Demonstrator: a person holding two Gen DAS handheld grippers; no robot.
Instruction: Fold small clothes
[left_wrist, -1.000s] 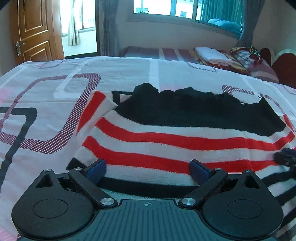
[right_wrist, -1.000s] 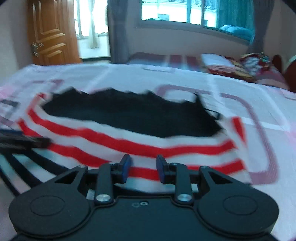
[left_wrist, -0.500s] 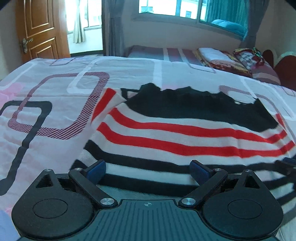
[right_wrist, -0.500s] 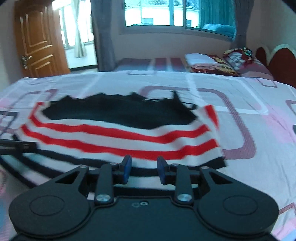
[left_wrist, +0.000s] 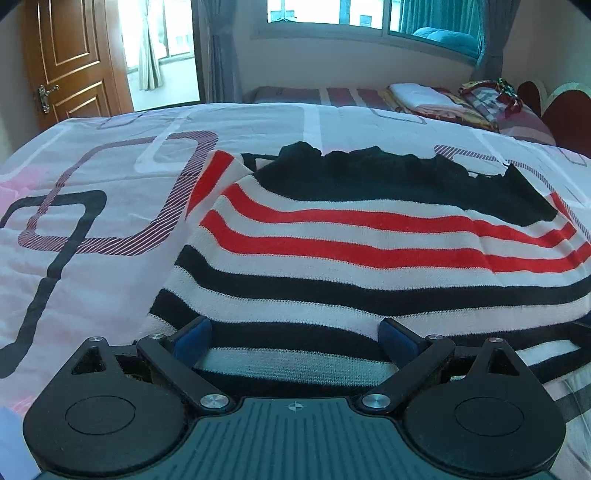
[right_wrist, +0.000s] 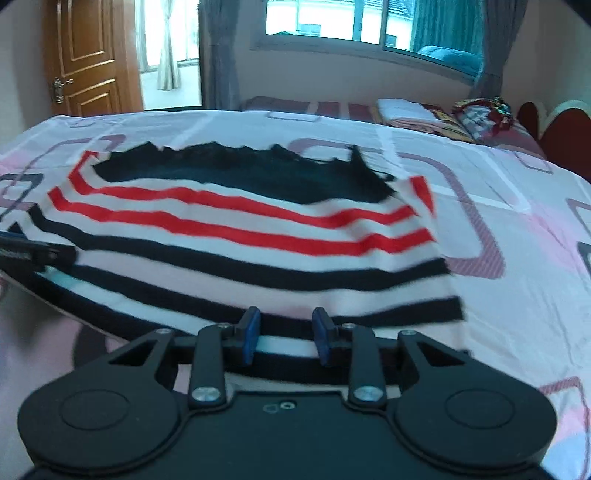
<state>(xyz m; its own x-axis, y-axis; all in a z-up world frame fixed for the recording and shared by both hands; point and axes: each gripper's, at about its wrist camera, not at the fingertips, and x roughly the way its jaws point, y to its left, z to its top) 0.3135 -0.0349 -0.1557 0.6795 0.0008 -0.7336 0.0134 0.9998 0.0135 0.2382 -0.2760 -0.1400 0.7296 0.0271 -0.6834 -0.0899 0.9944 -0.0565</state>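
Over the last second more of the striped sweater (left_wrist: 332, 251) came into both wrist views: first only the red stripes and the black yoke showed, then the black stripes of the lower body appeared as well, so both grippers had drawn back toward the near edge of the bed (left_wrist: 92, 229). I judged this to be smoothing or repositioning at the hem before a fold; no fold was made yet. The left gripper (left_wrist: 295, 341) stood with its blue pads wide apart over the hem, clamping nothing. The right gripper (right_wrist: 284, 339) had its pads much closer together, the hem's stripes showing in the gap; whether they pinched the knit I could not tell. The sweater lay spread flat in the middle of the bedspread, hem toward the near edge, black yoke toward the far edge, its far outline ragged.
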